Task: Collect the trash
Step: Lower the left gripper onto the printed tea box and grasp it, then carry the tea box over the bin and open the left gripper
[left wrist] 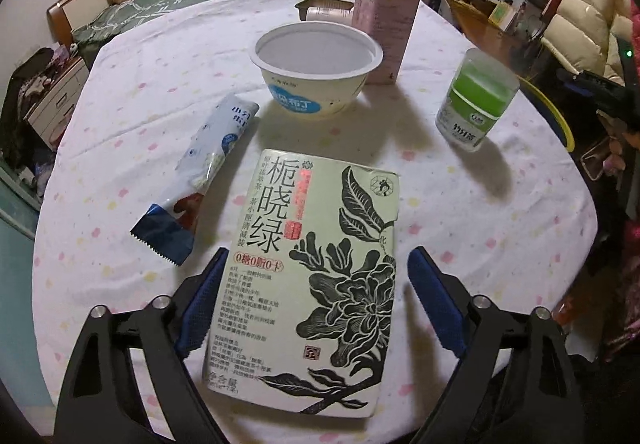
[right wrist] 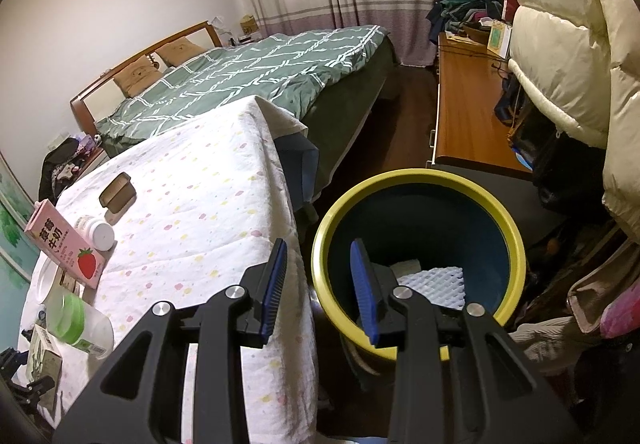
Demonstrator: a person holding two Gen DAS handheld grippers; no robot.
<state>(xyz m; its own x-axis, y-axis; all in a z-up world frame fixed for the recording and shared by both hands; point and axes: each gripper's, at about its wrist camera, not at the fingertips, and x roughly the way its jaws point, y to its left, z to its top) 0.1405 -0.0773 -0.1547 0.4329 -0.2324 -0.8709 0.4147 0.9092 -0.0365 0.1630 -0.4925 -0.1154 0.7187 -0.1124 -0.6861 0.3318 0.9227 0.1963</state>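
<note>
The left tool [left wrist: 314,272] stands open astride the flat tea carton [left wrist: 308,272] on the surface [left wrist: 500,228], its pads not yet pressing the sides. More trash waits beyond: a wrapper [left wrist: 200,180] at ten o'clock, a bowl [left wrist: 316,72] at twelve, a pink milk carton [left wrist: 386,12] behind it, and a green jar [left wrist: 474,100] at two. The right tool [right wrist: 318,276] hovers, partly open and empty, near the bin [right wrist: 416,180], which holds only a few scraps. Most collecting seems left.

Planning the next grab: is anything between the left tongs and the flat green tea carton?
Nothing visible: the left tongs already straddle the tea carton, one blue pad on each side. The snack wrapper lies clear beside it.
</note>
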